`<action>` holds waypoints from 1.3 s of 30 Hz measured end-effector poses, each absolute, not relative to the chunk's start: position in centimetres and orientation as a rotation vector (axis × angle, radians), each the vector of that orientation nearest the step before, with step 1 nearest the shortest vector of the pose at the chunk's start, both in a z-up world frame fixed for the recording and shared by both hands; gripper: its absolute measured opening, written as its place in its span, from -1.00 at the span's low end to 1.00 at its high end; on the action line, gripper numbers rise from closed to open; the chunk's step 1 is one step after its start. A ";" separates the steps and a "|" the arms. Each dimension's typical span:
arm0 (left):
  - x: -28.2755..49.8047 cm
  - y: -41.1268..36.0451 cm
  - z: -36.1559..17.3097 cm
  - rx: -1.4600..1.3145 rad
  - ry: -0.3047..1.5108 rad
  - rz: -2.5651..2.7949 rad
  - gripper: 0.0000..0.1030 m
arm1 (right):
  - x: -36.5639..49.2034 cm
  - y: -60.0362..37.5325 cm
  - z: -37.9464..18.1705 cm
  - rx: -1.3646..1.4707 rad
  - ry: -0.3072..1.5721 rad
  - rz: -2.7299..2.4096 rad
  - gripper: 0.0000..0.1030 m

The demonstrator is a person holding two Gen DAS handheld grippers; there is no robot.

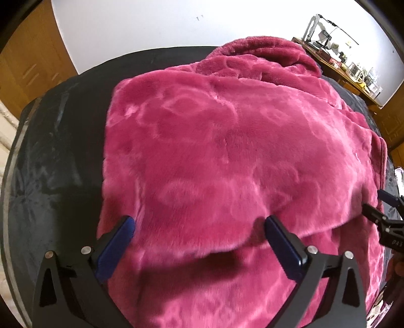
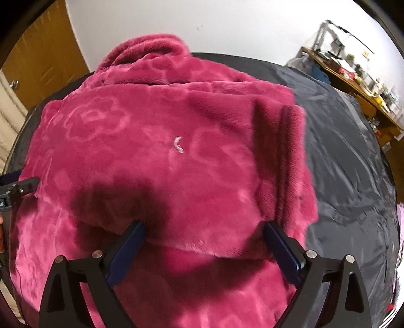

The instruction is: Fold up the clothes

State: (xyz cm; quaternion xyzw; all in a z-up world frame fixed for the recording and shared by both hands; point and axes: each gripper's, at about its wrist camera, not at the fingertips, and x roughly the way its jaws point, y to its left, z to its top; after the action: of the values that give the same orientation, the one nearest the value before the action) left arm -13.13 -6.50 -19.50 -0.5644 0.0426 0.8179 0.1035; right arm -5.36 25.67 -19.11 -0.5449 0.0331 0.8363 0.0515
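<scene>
Both tongs, left and right, released above plush magenta flower-embossed robe, folded on dark cover.

A home room: wooden cupboard doors, white wall, cluttered wooden side table.

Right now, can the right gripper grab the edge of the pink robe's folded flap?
Probably yes. The right gripper stands open right over the folded edge of the pink robe, with nothing in between.
</scene>
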 end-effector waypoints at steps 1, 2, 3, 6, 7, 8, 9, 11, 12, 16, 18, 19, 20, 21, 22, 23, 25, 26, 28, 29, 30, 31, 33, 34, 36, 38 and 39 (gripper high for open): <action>-12.5 -6.8 -19.2 -1.673 0.126 2.416 0.99 | -4.8 26.1 -18.9 -1.650 0.110 2.533 0.89; -11.8 -7.1 -19.2 -1.692 0.118 2.416 0.99 | -4.1 26.6 -18.7 -1.640 0.115 2.515 0.89; -10.9 -7.3 -19.2 -1.710 0.098 2.407 0.99 | -3.3 27.2 -18.5 -1.633 0.130 2.505 0.89; -8.1 -7.9 -19.3 -1.760 0.034 2.378 0.99 | -0.7 28.5 -17.6 -1.611 0.186 2.515 0.89; -6.9 -7.9 -19.3 -1.765 0.040 2.374 0.99 | 0.3 28.6 -17.2 -1.603 0.191 2.534 0.89; -5.8 -7.9 -19.2 -1.770 0.049 2.370 0.99 | 1.3 28.6 -16.9 -1.601 0.192 2.554 0.89; -4.7 -7.8 -19.2 -1.769 0.067 2.368 0.99 | 2.1 28.6 -16.6 -1.606 0.190 2.576 0.89; -2.5 -7.6 -19.0 -1.767 0.095 2.364 0.99 | 4.0 28.2 -16.5 -1.627 0.185 2.613 0.89; -1.5 -7.5 -18.9 -1.765 0.099 2.362 0.99 | 4.9 28.0 -16.6 -1.643 0.184 2.626 0.89; 1.6 -7.3 -18.7 -1.767 0.089 2.382 0.99 | 8.6 27.0 -17.6 -1.702 0.181 2.650 0.89; 3.2 -7.6 -18.6 -1.773 0.076 2.394 0.99 | 10.4 26.5 -18.2 -1.727 0.183 2.652 0.89; 3.9 -7.8 -18.7 -1.778 0.078 2.399 0.99 | 11.2 26.4 -18.4 -1.738 0.182 2.653 0.89; 4.7 -8.0 -18.7 -1.783 0.080 2.404 0.99 | 11.9 26.2 -18.6 -1.748 0.178 2.654 0.89; 5.5 -8.2 -18.9 -1.791 0.082 2.406 0.99 | 12.6 26.1 -18.8 -1.759 0.174 2.654 0.89; 6.2 -8.4 -19.1 -1.799 0.083 2.407 0.99 | 13.3 25.9 -19.1 -1.769 0.170 2.654 0.89; 6.9 -8.6 -19.3 -1.810 0.084 2.406 0.99 | 14.0 25.8 -19.3 -1.778 0.165 2.653 0.89; 8.3 -9.0 -19.9 -1.833 0.084 2.402 0.99 | 15.1 25.6 -19.8 -1.796 0.150 2.648 0.89; 8.8 -9.2 -20.1 -1.843 0.088 2.400 0.99 | 15.6 25.4 -20.0 -1.806 0.136 2.644 0.89; 9.7 -9.5 -20.6 -1.863 0.096 2.397 0.99 | 16.4 25.0 -20.5 -1.828 0.102 2.637 0.89; 10.1 -9.6 -20.8 -1.863 0.111 2.401 0.99 | 16.8 24.8 -20.8 -1.838 0.082 2.633 0.89; 10.4 -9.6 -21.0 -1.861 0.128 2.407 0.99 | 17.2 24.6 -21.1 -1.845 0.059 2.629 0.89; 10.7 -9.7 -21.2 -1.859 0.145 2.413 0.99 | 17.4 24.3 -21.4 -1.846 0.028 2.627 0.89; 11.0 -9.7 -21.3 -1.841 0.171 2.426 0.99 | 17.7 23.9 -21.7 -1.839 -0.033 2.627 0.89; 11.2 -9.7 -21.3 -1.832 0.184 2.433 0.99 | 17.6 23.7 -21.9 -1.838 -0.047 2.626 0.93; 11.3 -9.9 -21.4 -1.818 0.177 2.445 0.99 | 17.4 23.5 -22.1 -1.841 -0.065 2.619 0.99; 11.5 -10.2 -21.4 -1.804 0.173 2.457 1.00 | 17.3 23.0 -22.3 -1.833 -0.096 2.612 0.99; 11.7 -10.3 -21.4 -1.793 0.174 2.464 1.00 | 17.4 22.9 -22.4 -1.826 -0.099 2.613 0.99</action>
State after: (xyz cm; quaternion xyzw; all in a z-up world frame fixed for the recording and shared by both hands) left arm 11.66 -10.30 -21.36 -0.5869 0.0569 0.8064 0.0447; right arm 17.36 22.90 -22.38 -0.5724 -0.0312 0.8190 -0.0242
